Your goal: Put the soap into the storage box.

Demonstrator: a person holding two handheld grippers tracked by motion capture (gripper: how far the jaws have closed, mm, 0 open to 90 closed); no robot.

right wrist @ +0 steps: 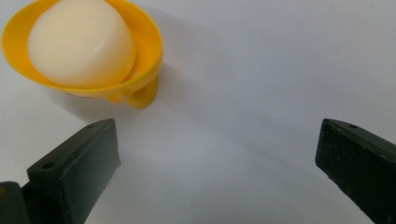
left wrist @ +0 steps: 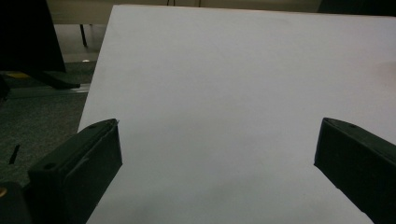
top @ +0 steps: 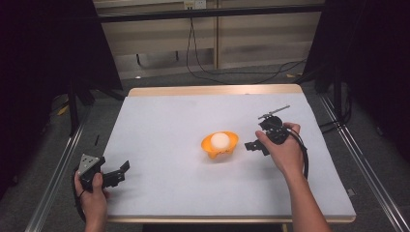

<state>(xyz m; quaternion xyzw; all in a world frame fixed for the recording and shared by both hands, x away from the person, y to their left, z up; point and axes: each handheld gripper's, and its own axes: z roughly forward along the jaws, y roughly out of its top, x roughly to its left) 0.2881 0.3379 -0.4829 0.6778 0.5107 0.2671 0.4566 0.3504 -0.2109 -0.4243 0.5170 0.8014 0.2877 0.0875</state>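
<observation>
A ball (top: 220, 140) sits in a bowl (top: 232, 143) near the table's (top: 169, 125) middle. The right gripper (top: 255, 145) lies just right of it. The left gripper (top: 121, 171) is at the near left corner.

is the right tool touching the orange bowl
Apart. In the right gripper view, bare white table shows between the open right tool and the orange bowl holding the white ball.

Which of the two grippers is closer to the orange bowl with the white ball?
Right gripper, just beside the orange plastic bowl; left gripper sits far off near the table's front-left corner.
</observation>
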